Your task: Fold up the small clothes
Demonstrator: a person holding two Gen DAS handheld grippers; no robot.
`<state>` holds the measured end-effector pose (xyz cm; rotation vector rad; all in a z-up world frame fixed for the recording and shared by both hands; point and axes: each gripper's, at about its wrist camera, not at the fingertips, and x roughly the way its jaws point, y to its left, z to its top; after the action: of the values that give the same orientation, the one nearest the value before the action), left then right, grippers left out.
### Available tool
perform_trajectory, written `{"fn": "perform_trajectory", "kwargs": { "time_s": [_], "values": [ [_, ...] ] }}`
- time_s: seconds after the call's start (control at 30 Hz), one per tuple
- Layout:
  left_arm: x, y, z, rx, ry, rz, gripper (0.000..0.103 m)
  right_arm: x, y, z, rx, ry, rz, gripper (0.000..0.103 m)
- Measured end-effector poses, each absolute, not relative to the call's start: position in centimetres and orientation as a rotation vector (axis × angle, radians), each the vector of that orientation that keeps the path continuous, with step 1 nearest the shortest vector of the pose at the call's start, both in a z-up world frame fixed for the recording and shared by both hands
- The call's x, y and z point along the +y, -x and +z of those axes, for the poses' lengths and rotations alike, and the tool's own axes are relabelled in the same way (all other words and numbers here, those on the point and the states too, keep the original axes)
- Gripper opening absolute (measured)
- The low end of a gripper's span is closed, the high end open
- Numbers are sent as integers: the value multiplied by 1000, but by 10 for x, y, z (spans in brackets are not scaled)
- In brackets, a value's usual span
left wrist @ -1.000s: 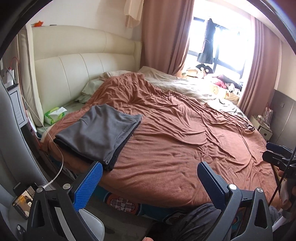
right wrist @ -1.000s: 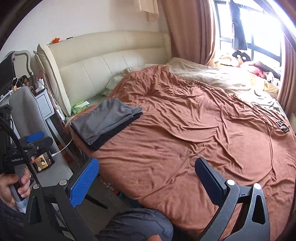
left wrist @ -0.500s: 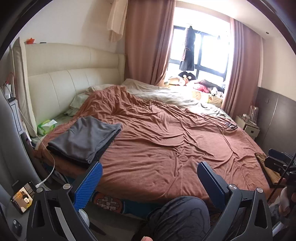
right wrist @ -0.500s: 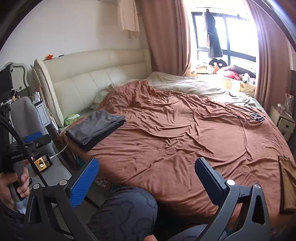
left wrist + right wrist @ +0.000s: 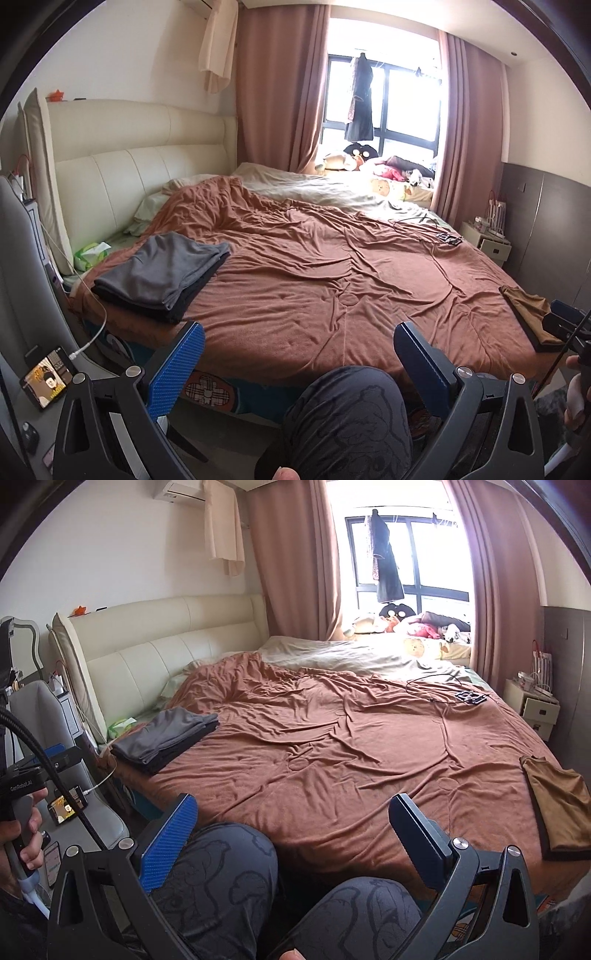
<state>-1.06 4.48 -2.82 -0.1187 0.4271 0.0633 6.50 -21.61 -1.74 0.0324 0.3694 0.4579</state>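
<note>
Left tongs: my left gripper [image 5: 299, 354] is spread wide with nothing between its fingers, poised above my knee [image 5: 351, 413] and short of the bed's near edge.
Right tongs: my right gripper [image 5: 291, 827] is likewise wide apart and empty, hovering over both knees, aimed at the middle of the brown bedspread [image 5: 332, 757].
Why empty: neither pair has a garment in reach, so I judge this a gap between one fold and the next pick-up.
Finished pile: the folded grey and black clothes [image 5: 162, 271] sit stacked at the left corner of the bed near the cream headboard [image 5: 129, 162], set aside, I think, so the middle stays free as a folding surface.
Next garment: an ochre-brown piece of clothing [image 5: 561, 808] lies flat at the right edge of the bed, well apart from the grey stack; it looks like the one waiting to be folded.
Pose: both grippers are level, side by side, fingers pointing forward across the bed; my right hand [image 5: 576, 387] shows at the edge of the left view, my left hand [image 5: 22, 827] at the edge of the right view.
Next move: I would swing right and reach down to the ochre cloth's near hem.
Clutter: a phone [image 5: 46, 376] on its charging cable lies on the side table to my left, and a black cord with a small device [image 5: 469, 697] lies far across the bed, neither in the way.
</note>
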Motion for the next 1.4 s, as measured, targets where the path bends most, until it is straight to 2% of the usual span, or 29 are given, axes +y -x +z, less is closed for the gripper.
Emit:
{"fn": "perform_trajectory", "kwargs": {
  "time_s": [0.47, 1.4],
  "values": [
    [32, 26, -56, 419, 106, 48, 103, -238, -38, -48, 386, -57, 441, 103],
    [34, 29, -64, 418, 97, 69, 103, -239, -36, -55, 394, -71, 442, 103]
  ]
}}
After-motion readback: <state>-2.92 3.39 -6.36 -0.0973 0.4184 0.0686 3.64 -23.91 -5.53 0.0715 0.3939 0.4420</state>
